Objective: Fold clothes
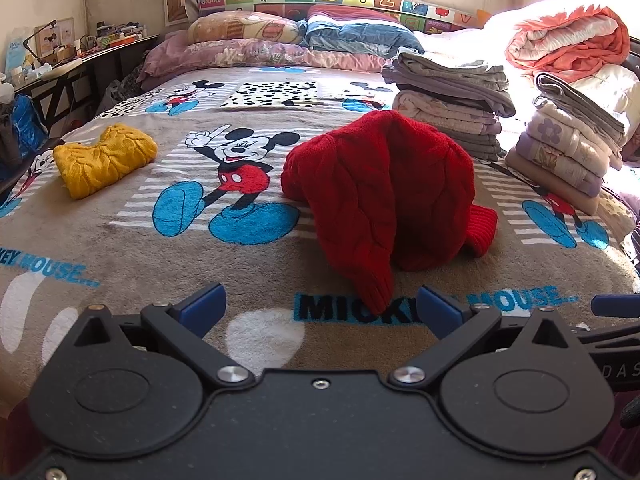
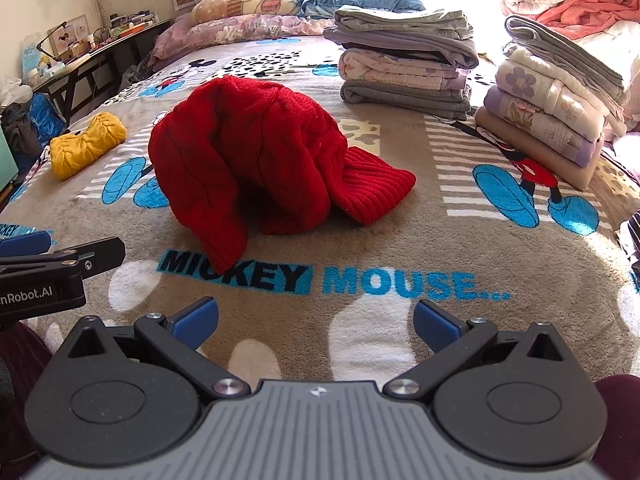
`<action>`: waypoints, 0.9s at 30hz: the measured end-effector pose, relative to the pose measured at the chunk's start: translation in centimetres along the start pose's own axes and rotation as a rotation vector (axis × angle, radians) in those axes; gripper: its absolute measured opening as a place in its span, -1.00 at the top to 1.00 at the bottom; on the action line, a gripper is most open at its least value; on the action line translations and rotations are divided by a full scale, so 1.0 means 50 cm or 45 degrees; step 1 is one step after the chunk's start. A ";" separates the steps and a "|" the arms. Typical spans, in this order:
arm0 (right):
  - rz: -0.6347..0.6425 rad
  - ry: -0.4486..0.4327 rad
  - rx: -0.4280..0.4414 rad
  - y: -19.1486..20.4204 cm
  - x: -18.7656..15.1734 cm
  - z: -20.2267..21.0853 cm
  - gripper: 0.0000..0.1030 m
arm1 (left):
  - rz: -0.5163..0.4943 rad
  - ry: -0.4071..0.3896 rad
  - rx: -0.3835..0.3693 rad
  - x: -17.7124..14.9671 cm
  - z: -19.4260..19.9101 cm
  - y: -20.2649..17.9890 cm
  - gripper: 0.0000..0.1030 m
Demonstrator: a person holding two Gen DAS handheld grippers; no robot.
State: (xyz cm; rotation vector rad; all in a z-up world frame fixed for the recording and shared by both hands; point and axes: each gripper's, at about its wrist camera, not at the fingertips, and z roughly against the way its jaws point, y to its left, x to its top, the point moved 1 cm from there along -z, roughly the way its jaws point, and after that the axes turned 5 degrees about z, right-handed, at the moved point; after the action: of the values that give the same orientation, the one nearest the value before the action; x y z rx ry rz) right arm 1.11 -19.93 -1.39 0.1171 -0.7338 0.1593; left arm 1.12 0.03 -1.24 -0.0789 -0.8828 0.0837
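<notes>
A red cable-knit sweater (image 1: 380, 192) lies in a loose heap on the Mickey Mouse blanket (image 1: 160, 264), one sleeve trailing toward me. It also shows in the right wrist view (image 2: 248, 148), with a ribbed cuff to its right. My left gripper (image 1: 320, 308) is open and empty, just short of the sleeve end. My right gripper (image 2: 316, 320) is open and empty, low over the blanket (image 2: 400, 232) in front of the sweater. The left gripper also shows at the left edge of the right wrist view (image 2: 60, 260).
A folded yellow knit sweater (image 1: 104, 160) lies at the left. Two stacks of folded clothes (image 1: 452, 100) (image 1: 568, 136) stand at the back right. Pillows (image 1: 248, 40) and a rolled orange quilt (image 1: 568, 40) lie by the headboard. A cluttered dark table (image 1: 60, 68) stands left of the bed.
</notes>
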 end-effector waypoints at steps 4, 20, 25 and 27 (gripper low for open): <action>0.000 0.001 0.001 0.000 0.000 -0.001 -1.00 | 0.000 0.002 0.000 0.000 -0.002 0.000 -1.00; 0.005 0.002 0.003 0.001 0.000 0.000 -1.00 | 0.001 -0.001 -0.004 -0.001 -0.001 0.001 -1.00; 0.009 0.000 0.007 0.003 0.002 -0.003 -1.00 | 0.006 0.006 -0.013 -0.001 -0.004 0.003 -1.00; 0.009 -0.004 0.014 0.003 0.003 -0.004 -1.00 | 0.016 0.005 -0.024 0.000 -0.006 0.005 -1.00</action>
State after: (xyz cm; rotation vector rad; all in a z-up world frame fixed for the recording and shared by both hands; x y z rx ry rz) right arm 1.31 -19.71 -1.44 0.1253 -0.7364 0.1696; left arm 1.35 0.27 -1.43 -0.1021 -0.8793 0.0870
